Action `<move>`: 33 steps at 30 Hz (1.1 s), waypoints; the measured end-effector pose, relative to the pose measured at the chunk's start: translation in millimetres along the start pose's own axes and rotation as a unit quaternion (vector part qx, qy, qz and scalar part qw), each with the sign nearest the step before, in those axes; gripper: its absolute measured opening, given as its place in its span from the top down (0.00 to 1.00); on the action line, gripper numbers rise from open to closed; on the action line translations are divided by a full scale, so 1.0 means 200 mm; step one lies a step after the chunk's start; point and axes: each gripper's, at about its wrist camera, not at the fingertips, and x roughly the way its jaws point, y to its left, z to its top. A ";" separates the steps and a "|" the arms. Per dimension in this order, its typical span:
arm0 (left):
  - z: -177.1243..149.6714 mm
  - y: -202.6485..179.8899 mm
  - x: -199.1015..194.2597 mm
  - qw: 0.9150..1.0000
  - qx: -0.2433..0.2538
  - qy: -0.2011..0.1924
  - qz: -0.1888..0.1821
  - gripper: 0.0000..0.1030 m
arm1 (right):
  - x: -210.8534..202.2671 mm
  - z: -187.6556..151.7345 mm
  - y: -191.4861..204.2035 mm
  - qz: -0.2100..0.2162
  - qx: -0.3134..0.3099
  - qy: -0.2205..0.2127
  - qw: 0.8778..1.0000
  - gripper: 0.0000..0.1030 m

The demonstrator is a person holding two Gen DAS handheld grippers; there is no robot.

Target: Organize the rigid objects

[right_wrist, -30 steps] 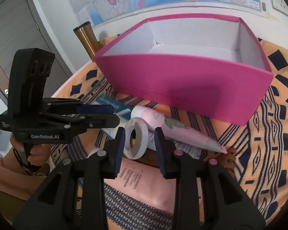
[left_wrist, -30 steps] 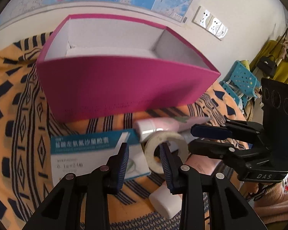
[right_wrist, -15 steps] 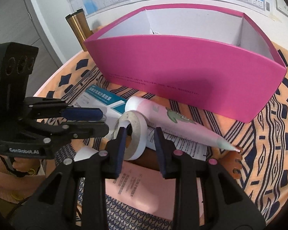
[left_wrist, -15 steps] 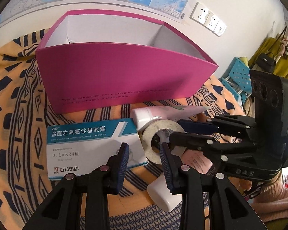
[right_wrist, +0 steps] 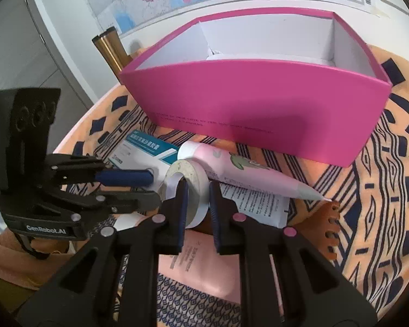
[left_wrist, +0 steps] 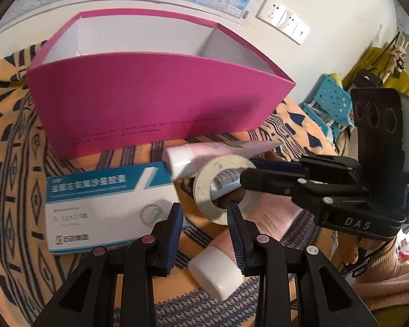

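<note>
A beige tape roll (right_wrist: 195,177) stands on edge on the patterned cloth, in front of the empty magenta box (right_wrist: 259,103). My right gripper (right_wrist: 198,190) straddles the roll's width; its jaws are closing, and both pads touch the roll's faces. In the left wrist view the same roll (left_wrist: 204,185) sits tipped up between the right gripper's fingertips (left_wrist: 248,170). My left gripper (left_wrist: 204,226) hovers just short of the roll, open with nothing between its fingers. A pink tube (right_wrist: 245,169) lies behind the roll, and a white and teal medicine box (left_wrist: 101,201) lies to the left.
A white-capped pink tube (left_wrist: 215,269) lies under the left gripper. Pink leaflet (right_wrist: 204,261), white leaflet (right_wrist: 253,204) and a brown comb (right_wrist: 330,226) lie near the right gripper. A gold flask (right_wrist: 109,49) stands left of the box. A blue chair (left_wrist: 330,100) stands beyond the table.
The right gripper's jaws have drawn together onto the tape roll, and the roll has tipped more upright. The left gripper has kept the same gap and barely moved.
</note>
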 end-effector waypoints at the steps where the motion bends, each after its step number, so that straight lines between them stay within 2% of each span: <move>1: 0.00 -0.01 0.00 1.000 0.002 0.001 -0.003 0.67 | -0.01 0.00 0.00 0.003 0.003 -0.003 1.000 0.83; 6: 0.02 -0.04 0.01 0.999 0.008 0.004 -0.037 0.67 | -0.08 0.00 -0.02 0.014 0.013 -0.020 1.000 0.83; 9: 0.03 -0.07 0.00 0.999 0.014 0.000 -0.043 0.67 | -0.12 0.01 -0.03 0.017 0.016 -0.029 0.999 0.83; 18: 0.13 -0.15 -0.11 0.998 0.038 -0.030 -0.043 0.67 | -0.24 0.08 -0.06 0.023 0.021 -0.059 0.998 0.83; 27: 0.34 -0.22 -0.20 0.995 0.064 -0.067 -0.027 0.67 | -0.37 0.26 -0.10 0.015 -0.002 -0.104 0.994 0.83; 33: 0.49 -0.24 -0.17 0.994 0.077 -0.072 -0.018 0.67 | -0.40 0.37 -0.19 0.016 0.014 -0.119 0.993 0.83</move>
